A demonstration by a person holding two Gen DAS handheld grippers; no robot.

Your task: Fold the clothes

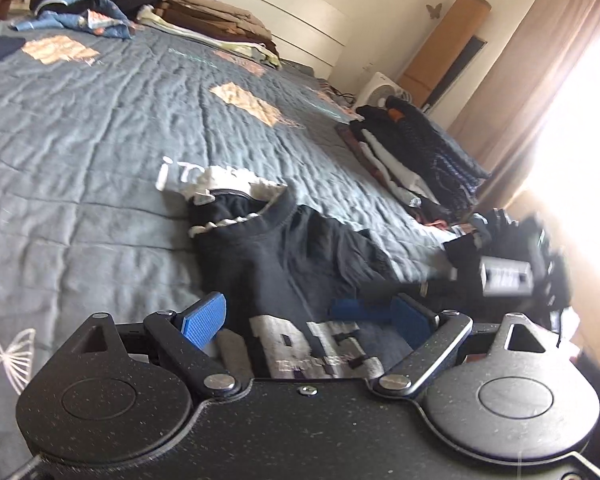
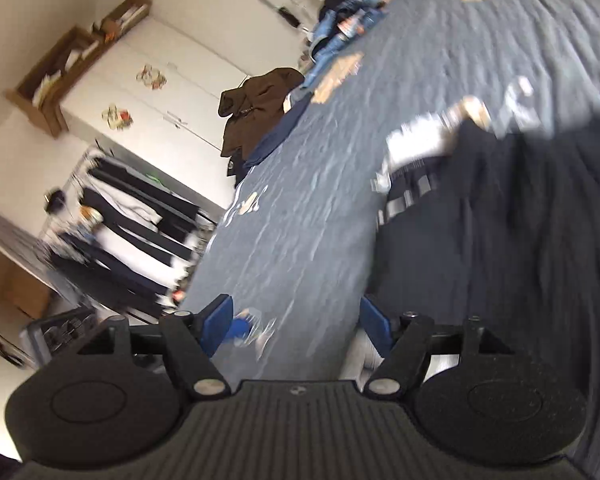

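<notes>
Black sweatshirt (image 1: pixel 284 256) amid open quilt (image 1: pixel 100 128)

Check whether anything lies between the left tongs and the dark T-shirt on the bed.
Nothing visible does. The dark T-shirt lies directly under and ahead of the open left tongs, its printed lettering showing between the blue pads. The right tongs hang blurred off to the side, not between.

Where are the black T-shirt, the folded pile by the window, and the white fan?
T-shirt (image 1: pixel 284 280), left wrist view, on its chest above the lettering.
Folded pile (image 1: pixel 420 152), left wrist view, on its dark top garment.
Fan (image 1: pixel 376 94), left wrist view, on its white front.
</notes>
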